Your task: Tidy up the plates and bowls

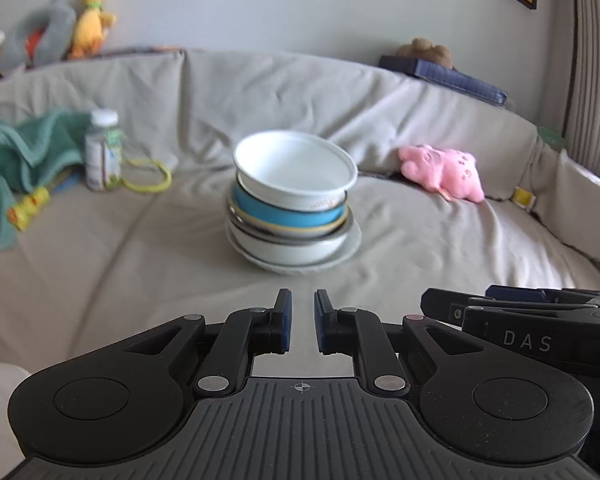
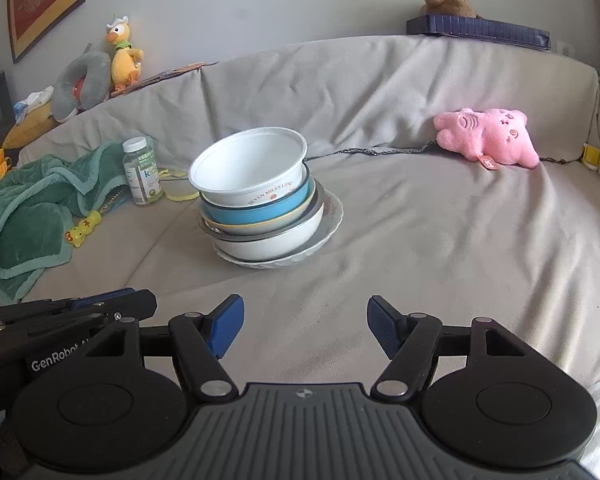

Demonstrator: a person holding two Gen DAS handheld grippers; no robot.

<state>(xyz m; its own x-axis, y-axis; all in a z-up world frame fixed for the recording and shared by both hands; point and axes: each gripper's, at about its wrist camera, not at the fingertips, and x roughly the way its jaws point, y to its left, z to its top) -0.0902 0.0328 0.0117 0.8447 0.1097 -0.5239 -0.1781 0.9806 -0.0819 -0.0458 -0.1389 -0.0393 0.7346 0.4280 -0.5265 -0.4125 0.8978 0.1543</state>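
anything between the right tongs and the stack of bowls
Nothing: in the right wrist view only bare grey sofa cover lies between the right tongs and the stack of bowls.

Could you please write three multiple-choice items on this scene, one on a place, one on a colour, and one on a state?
1. Where does the stack of bowls stand?
A. on the covered sofa seat
B. on a wooden shelf
C. on the green towel

2. What colour is the top bowl?
A. blue
B. white
C. pink

3. How do the right gripper jaws stand?
A. shut on a bowl
B. shut on nothing
C. wide open, holding nothing

Answers:
1 A, the stack rests on the sofa cover, apart from the green towel.
2 B, the top bowl is white above a blue one.
3 C, a wide gap shows between the jaws.
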